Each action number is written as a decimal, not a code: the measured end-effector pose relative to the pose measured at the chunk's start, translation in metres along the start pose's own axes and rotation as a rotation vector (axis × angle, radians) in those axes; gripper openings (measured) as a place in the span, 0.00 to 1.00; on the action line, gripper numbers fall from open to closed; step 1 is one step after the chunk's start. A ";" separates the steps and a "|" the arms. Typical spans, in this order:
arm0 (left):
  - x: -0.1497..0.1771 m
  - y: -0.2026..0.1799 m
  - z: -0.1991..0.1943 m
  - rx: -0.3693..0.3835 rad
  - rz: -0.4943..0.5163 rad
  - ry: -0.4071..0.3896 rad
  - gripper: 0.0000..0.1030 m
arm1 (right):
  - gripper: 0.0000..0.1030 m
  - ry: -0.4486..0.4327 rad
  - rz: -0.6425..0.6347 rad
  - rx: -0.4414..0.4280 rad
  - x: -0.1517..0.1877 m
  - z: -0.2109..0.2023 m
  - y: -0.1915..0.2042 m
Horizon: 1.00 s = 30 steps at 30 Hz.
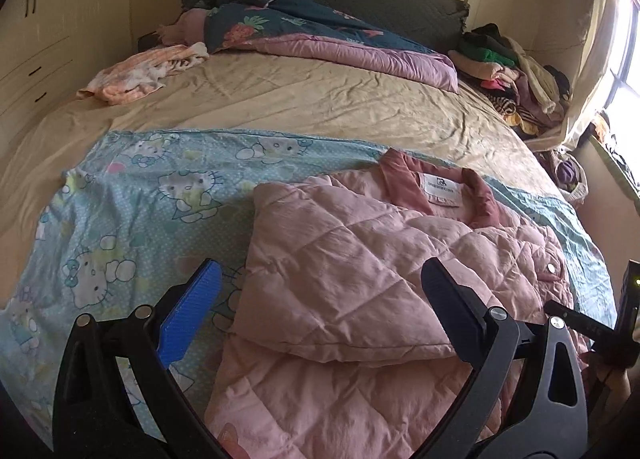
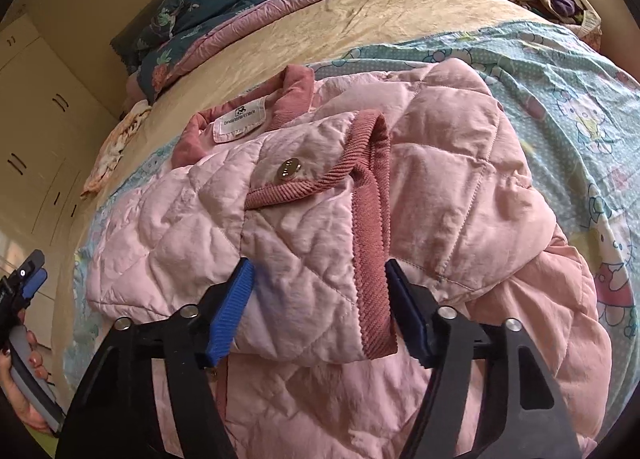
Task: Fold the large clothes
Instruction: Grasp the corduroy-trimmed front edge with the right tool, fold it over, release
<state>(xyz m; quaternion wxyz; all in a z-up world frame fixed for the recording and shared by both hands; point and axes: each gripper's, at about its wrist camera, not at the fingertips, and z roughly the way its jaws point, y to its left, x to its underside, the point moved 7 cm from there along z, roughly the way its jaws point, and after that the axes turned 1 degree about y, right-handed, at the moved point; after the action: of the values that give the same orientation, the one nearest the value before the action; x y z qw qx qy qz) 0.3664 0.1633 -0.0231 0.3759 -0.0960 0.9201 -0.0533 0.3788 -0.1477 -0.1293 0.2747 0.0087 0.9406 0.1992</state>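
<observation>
now a pink quilted jacket lies on a blue cartoon-print sheet spread over the near part of the bed. its collar, a darker pink, points to the far side, with a white label showing inside it. one sleeve is folded across the body from the left, so its edge makes a straight line down the near left side.

from the right wrist view, the other sleeve lies across the chest, its ribbed cuff and a metal snap facing up. the right gripper has its fingers apart, one on each side of this sleeve's near end, the blue pads just beside the cloth; whether they press it i cannot tell.

the left gripper hangs over the near left of the jacket with its fingers spread wide, one over the sheet and one over the pink quilting, holding nothing.

farther off, a dark floral quilt with a mauve lining is bunched at the head of the bed, a small peach garment lies at the far left, and a pile of clothes sits at the far right by the window. cream cupboards stand to the left.
</observation>
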 end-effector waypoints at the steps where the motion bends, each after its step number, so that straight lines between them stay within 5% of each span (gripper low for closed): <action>1: 0.000 0.004 0.000 -0.002 -0.012 0.001 0.91 | 0.29 -0.018 -0.026 -0.021 -0.002 -0.004 0.006; 7: -0.004 0.014 0.000 -0.011 -0.046 -0.006 0.91 | 0.13 -0.252 -0.228 -0.058 -0.042 -0.073 0.045; 10: -0.005 0.008 0.006 -0.002 -0.043 0.005 0.91 | 0.11 -0.297 -0.266 -0.057 -0.061 -0.092 0.048; 23: 0.019 -0.043 0.048 0.036 0.031 0.120 0.91 | 0.12 -0.122 -0.160 0.053 -0.030 -0.026 -0.017; 30: 0.035 -0.059 0.072 0.054 0.040 0.206 0.91 | 0.35 -0.127 -0.149 0.090 -0.026 -0.034 -0.017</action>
<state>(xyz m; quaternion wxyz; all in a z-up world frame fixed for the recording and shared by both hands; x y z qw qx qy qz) 0.4003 0.0961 -0.0878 0.2827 -0.0615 0.9539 -0.0801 0.3853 -0.1793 -0.0965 0.3474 -0.0365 0.9272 0.1350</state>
